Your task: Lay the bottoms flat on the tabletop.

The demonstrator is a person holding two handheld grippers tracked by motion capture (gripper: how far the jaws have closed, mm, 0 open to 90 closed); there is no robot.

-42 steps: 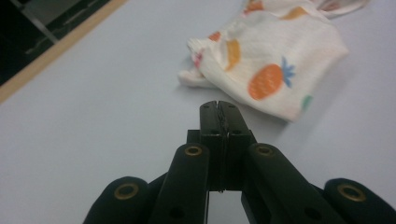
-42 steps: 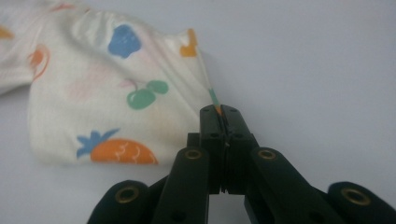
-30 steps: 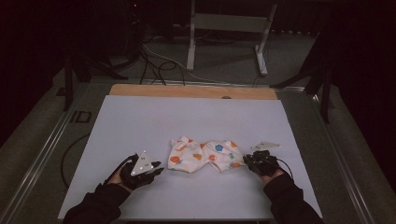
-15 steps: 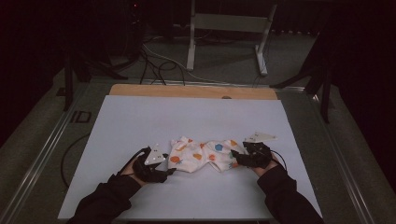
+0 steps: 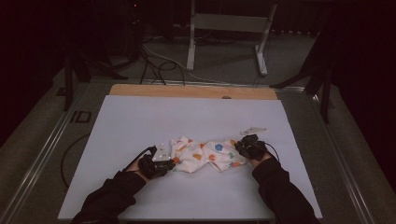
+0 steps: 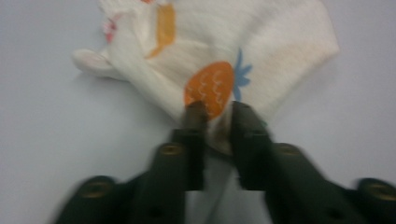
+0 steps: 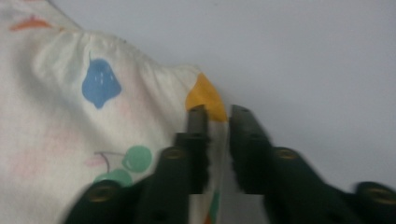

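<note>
- Because the cloth [image 5: 204,155] is lying crumpled near the front middle of the white table [image 5: 140,121], the person is taking it at both ends, probably so it can be pulled out flat.
- The white table is sitting on a wider grey bench [image 5: 42,154] with a wooden strip [image 5: 191,91] along its far edge, and the room beyond is lying dark, with a metal stand [image 5: 229,28] and loose cables [image 5: 159,60] on the floor.
- The cloth, cream with printed fruit, is resting between the two hands, bunched in soft folds.
- The left gripper [image 6: 215,112] has just been closing and is now pinching the cloth's edge by an orange pineapple print.
- The right gripper [image 7: 214,115] has likewise just been closing and is now clamping a fold of the hem beside a yellow patch.
</note>
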